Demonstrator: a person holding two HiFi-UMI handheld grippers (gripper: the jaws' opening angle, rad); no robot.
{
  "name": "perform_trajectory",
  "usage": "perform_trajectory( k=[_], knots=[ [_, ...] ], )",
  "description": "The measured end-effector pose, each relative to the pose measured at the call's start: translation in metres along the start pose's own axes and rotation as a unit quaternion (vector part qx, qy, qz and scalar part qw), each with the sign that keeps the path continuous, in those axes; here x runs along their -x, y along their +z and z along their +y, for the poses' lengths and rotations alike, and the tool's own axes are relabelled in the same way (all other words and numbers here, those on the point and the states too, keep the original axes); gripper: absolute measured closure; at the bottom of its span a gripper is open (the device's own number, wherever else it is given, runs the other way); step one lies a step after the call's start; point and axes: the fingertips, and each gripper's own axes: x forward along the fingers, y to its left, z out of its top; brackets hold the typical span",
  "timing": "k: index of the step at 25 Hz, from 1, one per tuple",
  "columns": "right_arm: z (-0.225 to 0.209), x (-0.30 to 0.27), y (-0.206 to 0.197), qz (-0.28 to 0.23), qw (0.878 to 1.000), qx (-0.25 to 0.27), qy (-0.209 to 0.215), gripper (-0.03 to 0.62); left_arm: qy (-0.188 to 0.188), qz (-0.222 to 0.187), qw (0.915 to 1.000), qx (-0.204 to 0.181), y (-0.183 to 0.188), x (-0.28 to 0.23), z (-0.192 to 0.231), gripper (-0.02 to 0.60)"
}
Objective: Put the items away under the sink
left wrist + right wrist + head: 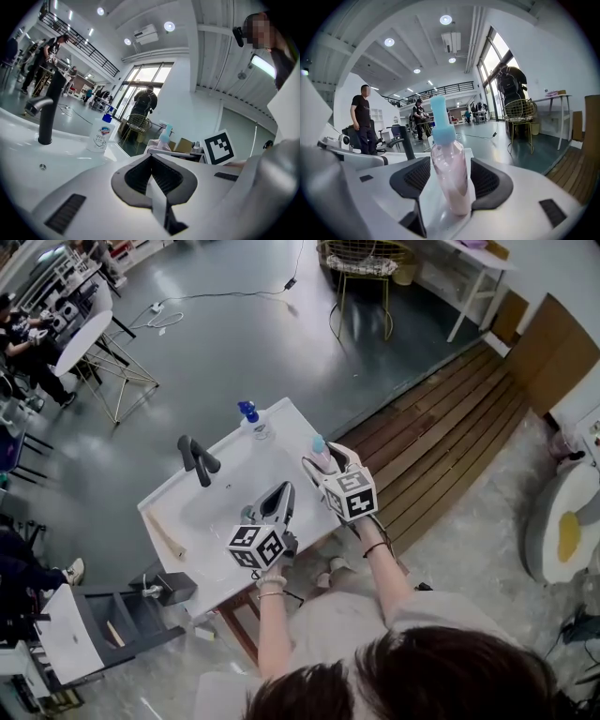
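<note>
At the counter's (302, 427) right edge, your right gripper (450, 165) stands open around the upright pink spray bottle (450, 180), pads just off it. Your left gripper (152, 174) is closed, empty.

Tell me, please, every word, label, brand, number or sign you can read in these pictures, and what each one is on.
No text can be read for certain.
White bottle with the blue cap: a shield logo and print below it, too blurred to read.
Pink bottle: no label shows.
Left marker cube and right marker cube: black-and-white square patterns, no letters or numbers.
</note>
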Motion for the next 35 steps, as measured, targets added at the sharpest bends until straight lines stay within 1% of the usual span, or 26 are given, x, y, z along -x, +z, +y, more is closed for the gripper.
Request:
perform_trajectory(
  k=[6,11,13,16,24,31,35],
  knots=[
    [-0.001,-0.011,0.001,-0.014,1.000,-0.008,0.002,0.336,0.012,0.005,0.9999,-0.001,0.002,-0.004,0.008,0.580],
    [-0.003,-0.017,-0.001,-0.016,1.000,0.001,0.000,0.341,0.020,0.009,0.9997,0.004,-0.001,-0.004,0.013,0.580],
    [-0.005,-0.017,-0.001,-0.017,1.000,0.009,-0.005,0.366,0.022,0.009,0.9997,0.005,-0.001,-0.003,0.015,0.580],
    [-0.006,-0.017,0.000,-0.021,1.000,0.019,-0.013,0.373,0.025,0.011,0.9996,0.007,-0.003,-0.003,0.017,0.580],
    [-0.005,-0.017,0.001,-0.002,0.999,0.040,-0.032,0.390,0.017,0.013,0.9998,0.006,-0.004,-0.002,0.014,0.578],
    [-0.007,-0.015,-0.002,0.005,0.999,0.024,-0.038,0.391,0.020,0.008,0.9998,0.004,-0.001,0.004,0.016,0.578],
    [-0.005,-0.012,0.003,0.001,0.999,0.023,-0.035,0.391,0.021,0.006,0.9998,0.003,-0.001,0.007,0.015,0.580]
  ],
)
